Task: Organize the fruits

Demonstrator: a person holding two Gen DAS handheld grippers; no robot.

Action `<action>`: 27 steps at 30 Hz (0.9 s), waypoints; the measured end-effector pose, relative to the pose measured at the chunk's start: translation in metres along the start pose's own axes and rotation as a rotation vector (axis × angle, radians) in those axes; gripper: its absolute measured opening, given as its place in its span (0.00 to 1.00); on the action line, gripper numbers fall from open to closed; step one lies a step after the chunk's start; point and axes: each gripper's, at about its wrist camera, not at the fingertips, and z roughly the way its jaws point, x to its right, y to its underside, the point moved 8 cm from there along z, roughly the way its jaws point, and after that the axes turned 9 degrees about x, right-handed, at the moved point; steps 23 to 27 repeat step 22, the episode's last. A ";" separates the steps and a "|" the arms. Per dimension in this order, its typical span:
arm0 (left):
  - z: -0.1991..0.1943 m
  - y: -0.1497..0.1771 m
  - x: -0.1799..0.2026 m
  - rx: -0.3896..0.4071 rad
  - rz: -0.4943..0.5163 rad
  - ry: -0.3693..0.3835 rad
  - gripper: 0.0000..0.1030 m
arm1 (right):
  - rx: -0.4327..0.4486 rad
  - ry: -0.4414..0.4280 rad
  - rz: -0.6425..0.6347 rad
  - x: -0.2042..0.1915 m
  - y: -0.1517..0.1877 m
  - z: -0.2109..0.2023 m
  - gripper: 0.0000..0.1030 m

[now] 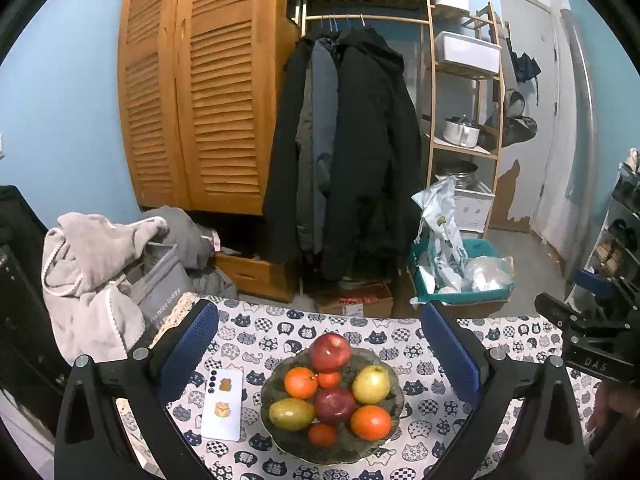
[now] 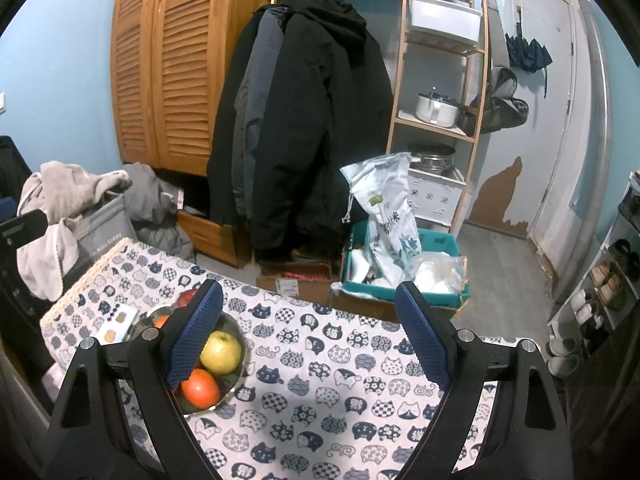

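A glass fruit bowl (image 1: 394, 400) stands on the cat-print tablecloth, piled with two red apples (image 1: 330, 351), a yellow-green apple (image 1: 371, 383), a green mango (image 1: 291, 413) and several oranges (image 1: 370, 422). My left gripper (image 1: 320, 340) hangs open above and in front of the bowl, nothing between its blue pads. In the right wrist view the same bowl (image 2: 236, 380) sits at the left, partly hidden behind the left finger. My right gripper (image 2: 312, 324) is open over bare tablecloth to the bowl's right, holding nothing. The right gripper's black body (image 1: 592, 336) shows at the left view's right edge.
A white phone (image 1: 223, 404) with stickers lies left of the bowl. The table's far edge (image 1: 360, 314) drops to a floor with cardboard boxes, a teal crate (image 2: 404, 276) of bags, hanging coats, a wooden wardrobe and a laundry pile at the left.
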 end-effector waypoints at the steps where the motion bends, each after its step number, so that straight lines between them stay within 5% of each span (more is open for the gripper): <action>1: 0.000 0.000 0.000 0.003 0.003 -0.004 0.99 | -0.001 0.001 0.000 0.000 0.000 0.000 0.84; 27: -0.001 -0.003 0.002 0.002 -0.008 -0.003 0.99 | 0.001 -0.001 -0.003 0.003 0.002 -0.002 0.84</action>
